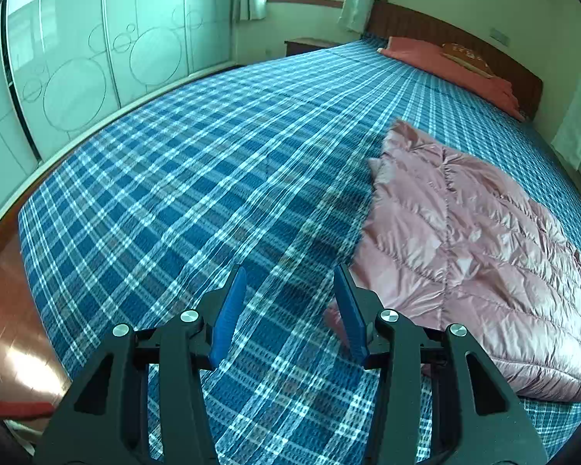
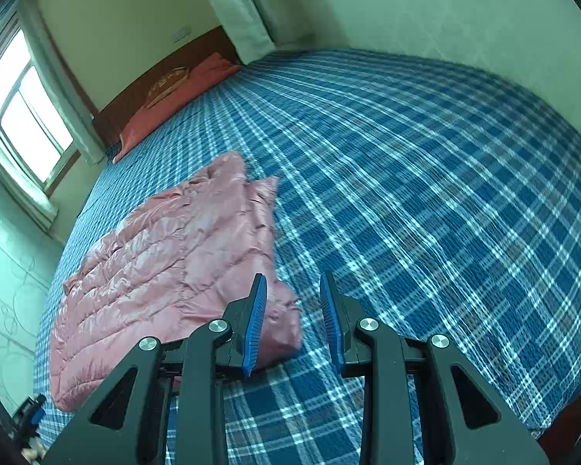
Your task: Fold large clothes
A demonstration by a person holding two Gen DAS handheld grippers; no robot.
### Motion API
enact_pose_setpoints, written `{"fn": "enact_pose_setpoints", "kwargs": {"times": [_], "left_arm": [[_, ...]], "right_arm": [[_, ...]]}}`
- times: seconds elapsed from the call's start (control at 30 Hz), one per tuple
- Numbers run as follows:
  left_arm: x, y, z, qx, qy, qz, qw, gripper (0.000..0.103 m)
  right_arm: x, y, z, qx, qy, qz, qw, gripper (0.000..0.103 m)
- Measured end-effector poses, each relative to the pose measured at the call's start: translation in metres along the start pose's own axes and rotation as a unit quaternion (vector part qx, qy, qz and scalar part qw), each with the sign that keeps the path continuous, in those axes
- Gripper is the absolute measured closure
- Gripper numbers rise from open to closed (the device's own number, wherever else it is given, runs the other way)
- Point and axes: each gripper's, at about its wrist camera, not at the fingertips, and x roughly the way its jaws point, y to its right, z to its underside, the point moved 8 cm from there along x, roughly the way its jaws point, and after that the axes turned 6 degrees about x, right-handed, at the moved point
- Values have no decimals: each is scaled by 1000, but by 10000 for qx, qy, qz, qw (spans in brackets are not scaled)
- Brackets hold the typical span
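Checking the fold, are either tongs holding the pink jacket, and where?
Neither. Left tongs and right tongs stand open and empty above the pink jacket.

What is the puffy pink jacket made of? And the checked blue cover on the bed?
The pink jacket looks like thin, shiny nylon-type fabric stuffed with soft filling: it gleams, crinkles and is stitched into puffy rows. The checked cover looks like matte woven cloth, maybe cotton: no shine, with a fine ribbed texture.
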Motion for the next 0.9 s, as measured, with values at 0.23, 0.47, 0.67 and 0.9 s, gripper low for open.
{"fn": "enact_pose_setpoints", "kwargs": {"times": [0.23, 0.47, 0.67, 0.9], "left_arm": [[-6, 86, -27, 929, 353, 215, 9948, 49], [18, 173, -32, 1713, 302, 326, 9842, 49], [64, 197, -21, 1952, -261, 134, 9803, 50], [85, 203, -7, 2179, -250, 21, 9757, 54]], "right_arm": [[38, -118, 19, -1233, -328, -406, 9910, 74], [93, -196, 45, -2171, -575, -330, 9739, 74], [131, -204, 64, -2442, -780, -25, 9666, 74], [149, -196, 80, -2601, -936, 108, 9610, 74]]}}
